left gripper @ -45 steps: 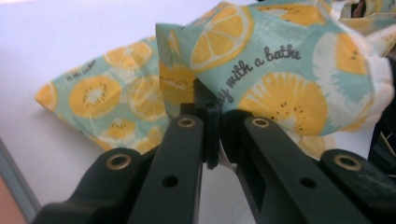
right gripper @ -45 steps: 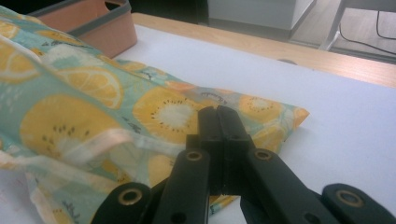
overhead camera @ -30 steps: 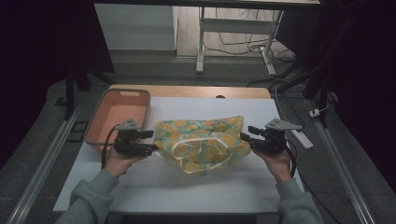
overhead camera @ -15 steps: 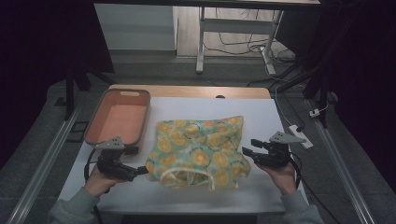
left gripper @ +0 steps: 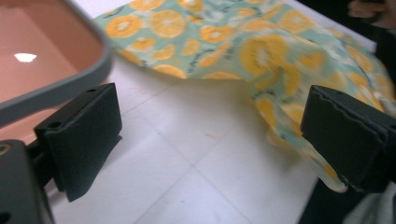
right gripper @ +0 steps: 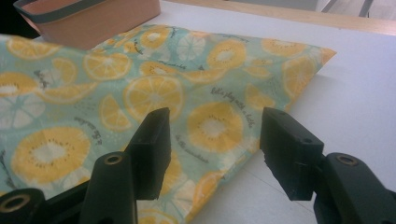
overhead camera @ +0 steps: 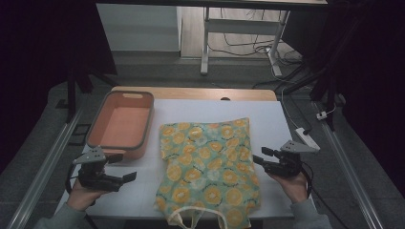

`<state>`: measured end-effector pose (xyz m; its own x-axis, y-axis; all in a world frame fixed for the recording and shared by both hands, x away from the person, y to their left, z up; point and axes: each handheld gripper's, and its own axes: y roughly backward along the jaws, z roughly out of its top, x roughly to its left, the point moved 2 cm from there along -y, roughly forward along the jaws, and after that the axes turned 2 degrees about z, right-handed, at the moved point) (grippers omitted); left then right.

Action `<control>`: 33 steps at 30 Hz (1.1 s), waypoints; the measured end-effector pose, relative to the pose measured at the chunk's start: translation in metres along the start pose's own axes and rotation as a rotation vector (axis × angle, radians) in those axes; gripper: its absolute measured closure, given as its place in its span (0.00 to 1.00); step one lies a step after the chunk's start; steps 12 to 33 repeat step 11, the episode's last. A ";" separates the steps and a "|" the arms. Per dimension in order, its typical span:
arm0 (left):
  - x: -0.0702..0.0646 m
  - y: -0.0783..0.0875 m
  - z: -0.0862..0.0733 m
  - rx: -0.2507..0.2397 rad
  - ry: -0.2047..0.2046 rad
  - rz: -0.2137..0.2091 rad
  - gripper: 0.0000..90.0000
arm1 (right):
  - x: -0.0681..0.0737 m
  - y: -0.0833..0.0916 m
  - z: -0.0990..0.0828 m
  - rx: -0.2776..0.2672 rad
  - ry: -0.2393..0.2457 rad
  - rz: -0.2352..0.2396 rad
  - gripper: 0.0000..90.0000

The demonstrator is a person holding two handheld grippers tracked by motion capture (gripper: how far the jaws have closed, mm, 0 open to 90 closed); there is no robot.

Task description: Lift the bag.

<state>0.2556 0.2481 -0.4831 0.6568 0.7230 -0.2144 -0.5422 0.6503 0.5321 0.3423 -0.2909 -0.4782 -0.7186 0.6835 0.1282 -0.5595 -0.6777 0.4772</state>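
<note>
Left gripper (overhead camera: 125, 177): held low over the white table (overhead camera: 296, 119), apart from the fabric; its jaws have just been opening and are now spread wide; nothing is pinched between them, bare table being seen in the gap in the left gripper view.
Right gripper (overhead camera: 258, 157): brought to the right edge of the fabric; fingers (right gripper: 152, 144) spread, with the fabric's edge seen lying under and between them in the right gripper view; no pinch is seen, the pads being clear of the cloth; its jaws have just been closing slightly.
Fabric bag (overhead camera: 207, 167): a fruit-printed cloth laid flat on the table, between the two sets of fingers; nearer the right fingers than the left; its pale handles (overhead camera: 193, 220) are draped at the near table edge.
Orange bin (overhead camera: 122, 126): set just beyond the left fingers, beside the fabric's far left corner.
</note>
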 end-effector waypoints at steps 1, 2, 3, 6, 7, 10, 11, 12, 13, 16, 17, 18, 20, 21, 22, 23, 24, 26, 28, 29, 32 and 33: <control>0.001 -0.002 0.001 0.007 -0.001 0.006 0.08 | 0.001 0.000 0.000 -0.002 0.005 -0.002 0.49; 0.002 -0.004 0.001 0.014 -0.004 0.010 0.08 | 0.002 0.000 0.000 0.001 0.013 -0.003 0.49; 0.003 -0.006 0.002 0.018 -0.006 0.019 0.08 | 0.003 -0.001 0.000 -0.001 0.019 -0.001 0.49; 0.004 -0.012 0.003 0.034 -0.012 0.029 0.08 | 0.004 -0.002 -0.001 0.000 0.035 0.000 0.49; 0.004 -0.013 0.003 0.037 -0.016 0.035 0.08 | 0.005 -0.002 -0.001 0.001 0.040 0.000 0.49; 0.004 -0.015 0.004 0.038 -0.014 0.036 0.09 | 0.006 -0.002 0.000 -0.003 0.052 0.004 0.49; 0.004 -0.015 0.005 0.038 -0.013 0.036 0.10 | 0.007 -0.002 0.000 -0.002 0.060 0.005 0.49; 0.004 -0.015 0.005 0.038 -0.013 0.036 0.10 | 0.007 -0.002 0.000 -0.002 0.060 0.005 0.49; 0.004 -0.015 0.005 0.038 -0.013 0.036 0.10 | 0.007 -0.002 0.000 -0.002 0.060 0.005 0.49; 0.004 -0.015 0.005 0.038 -0.013 0.036 0.10 | 0.007 -0.002 0.000 -0.002 0.060 0.005 0.49; 0.004 -0.015 0.005 0.038 -0.013 0.036 0.10 | 0.007 -0.002 0.000 -0.002 0.060 0.005 0.49; 0.004 -0.015 0.005 0.038 -0.013 0.036 0.10 | 0.007 -0.002 0.000 -0.002 0.060 0.005 0.49; 0.004 -0.015 0.005 0.038 -0.013 0.036 0.10 | 0.007 -0.002 0.000 -0.002 0.060 0.005 0.49; 0.004 -0.015 0.005 0.038 -0.013 0.036 0.10 | 0.007 -0.002 0.000 -0.002 0.060 0.005 0.49; 0.004 -0.015 0.005 0.038 -0.013 0.036 0.10 | 0.007 -0.002 0.000 -0.002 0.060 0.005 0.49; 0.004 -0.015 0.005 0.038 -0.013 0.036 0.10 | 0.007 -0.002 0.000 -0.002 0.060 0.005 0.49; 0.004 -0.015 0.005 0.038 -0.013 0.036 0.10 | 0.007 -0.002 0.000 -0.002 0.060 0.005 0.49; 0.004 -0.015 0.005 0.038 -0.013 0.036 0.10 | 0.007 -0.002 0.000 -0.002 0.060 0.005 0.49; 0.004 -0.015 0.005 0.038 -0.013 0.036 0.10 | 0.007 -0.002 0.000 -0.002 0.060 0.005 0.49; 0.004 -0.015 0.005 0.038 -0.013 0.036 0.10 | 0.007 -0.002 0.000 -0.002 0.060 0.005 0.49; 0.004 -0.015 0.005 0.038 -0.013 0.036 0.10 | 0.007 -0.002 0.000 -0.002 0.060 0.005 0.49; 0.004 -0.015 0.005 0.038 -0.013 0.036 0.10 | 0.007 -0.002 0.000 -0.002 0.060 0.005 0.49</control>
